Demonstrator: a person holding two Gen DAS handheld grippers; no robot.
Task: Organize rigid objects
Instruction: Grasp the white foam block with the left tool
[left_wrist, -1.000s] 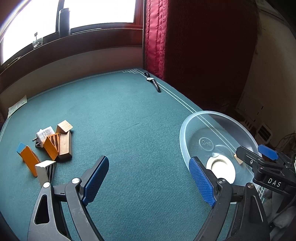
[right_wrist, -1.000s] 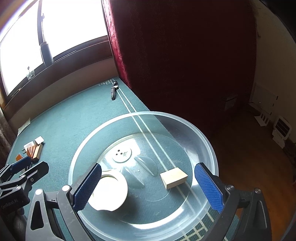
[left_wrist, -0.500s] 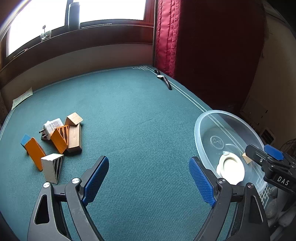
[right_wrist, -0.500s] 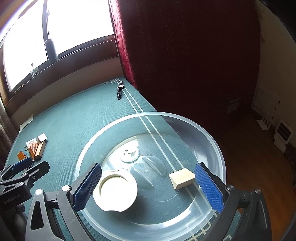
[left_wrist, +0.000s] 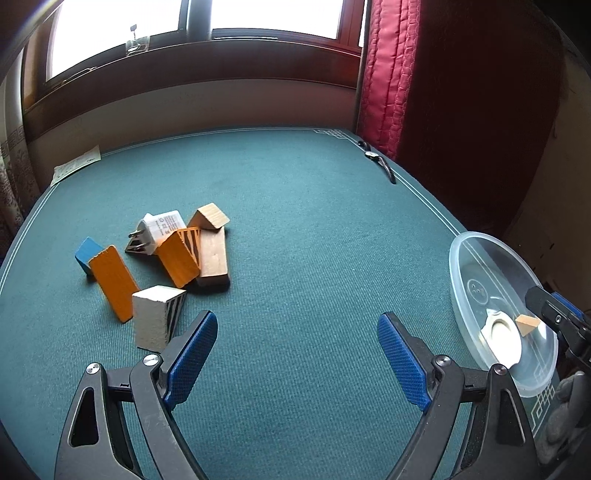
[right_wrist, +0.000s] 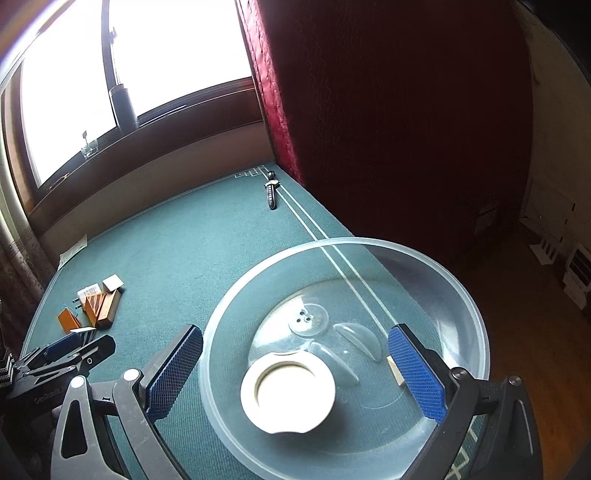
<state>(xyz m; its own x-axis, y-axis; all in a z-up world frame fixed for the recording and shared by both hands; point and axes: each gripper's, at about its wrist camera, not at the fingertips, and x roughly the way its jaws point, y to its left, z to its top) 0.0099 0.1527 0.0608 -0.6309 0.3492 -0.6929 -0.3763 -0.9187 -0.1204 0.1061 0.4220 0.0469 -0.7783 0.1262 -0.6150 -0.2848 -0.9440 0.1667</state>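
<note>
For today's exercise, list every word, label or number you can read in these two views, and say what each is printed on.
"GenRobot", the end cut off: on the body of the left claw, right wrist view.
Printed label on the white plug adapter: too small to read.
Paper slip at the table's far edge: print too blurred to read.
Nothing else legible.

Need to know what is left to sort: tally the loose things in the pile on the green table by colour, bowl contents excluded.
Orange blocks: 2
Plain wooden blocks: 2
White block with striped side: 1
Blue block: 1
White plug adapter: 1
Total: 7
</note>
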